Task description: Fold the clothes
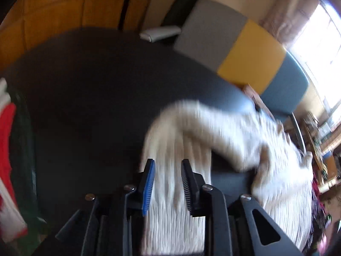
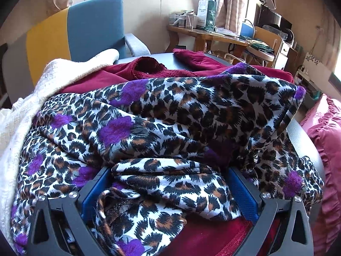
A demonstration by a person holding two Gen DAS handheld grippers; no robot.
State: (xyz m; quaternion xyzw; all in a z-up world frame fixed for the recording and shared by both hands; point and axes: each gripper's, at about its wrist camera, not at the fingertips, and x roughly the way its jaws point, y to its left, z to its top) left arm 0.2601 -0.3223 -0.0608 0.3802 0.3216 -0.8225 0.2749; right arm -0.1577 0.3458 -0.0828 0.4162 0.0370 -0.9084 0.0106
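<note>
A cream ribbed knit garment (image 1: 234, 132) lies blurred over the right part of a dark round table (image 1: 96, 85). One strip of it runs toward me under my left gripper (image 1: 168, 162). The left jaws stand a little apart and the knit shows in the gap; the pads do not press on it. In the right wrist view a leopard-print garment with purple flowers (image 2: 191, 111) is heaped on a maroon garment (image 2: 96, 74). My right gripper (image 2: 168, 170) stands wide open, with a fold of the leopard cloth lying between its blue pads (image 2: 243, 192). The cream knit (image 2: 25, 111) lies to the left.
A chair with grey, yellow and blue back panels (image 1: 251, 59) stands behind the table. A red and white garment (image 1: 6, 138) hangs at the left edge. A pink ruffled fabric (image 2: 326, 138) lies to the right, and a cluttered wooden desk (image 2: 213, 36) stands beyond.
</note>
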